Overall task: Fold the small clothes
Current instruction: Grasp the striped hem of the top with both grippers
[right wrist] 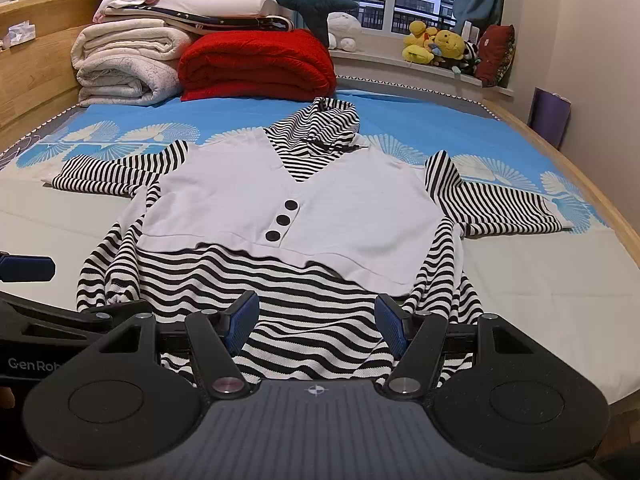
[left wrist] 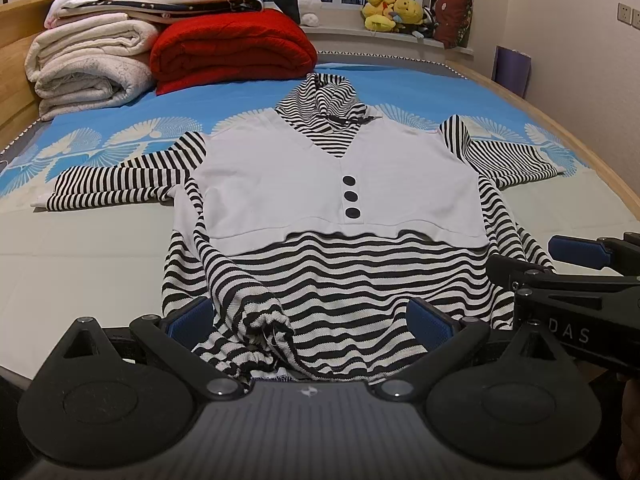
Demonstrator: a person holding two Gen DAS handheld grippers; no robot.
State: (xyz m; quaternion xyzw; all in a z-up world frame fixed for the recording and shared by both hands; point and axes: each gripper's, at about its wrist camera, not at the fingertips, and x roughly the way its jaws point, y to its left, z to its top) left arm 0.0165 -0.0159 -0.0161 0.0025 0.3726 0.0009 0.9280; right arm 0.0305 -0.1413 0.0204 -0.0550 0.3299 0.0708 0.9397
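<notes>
A small black-and-white striped top [left wrist: 340,280] [right wrist: 320,276] lies face up on the bed, sleeves spread to both sides. It has a white vest panel [left wrist: 332,184] [right wrist: 288,208] with three black buttons. My left gripper [left wrist: 310,324] is open over the bunched hem near its left corner, and its blue pads stand apart from the cloth. My right gripper [right wrist: 316,324] is open too, hovering over the hem further right. Each gripper shows at the edge of the other's view: the right gripper [left wrist: 560,264], the left gripper [right wrist: 48,292].
Folded white blankets [left wrist: 92,60] and a red blanket [left wrist: 232,48] are stacked at the bed's far left. Plush toys [left wrist: 392,10] sit on the window sill. The wooden bed frame [right wrist: 592,200] runs along the right side, and a blue patterned sheet [left wrist: 120,112] covers the far half.
</notes>
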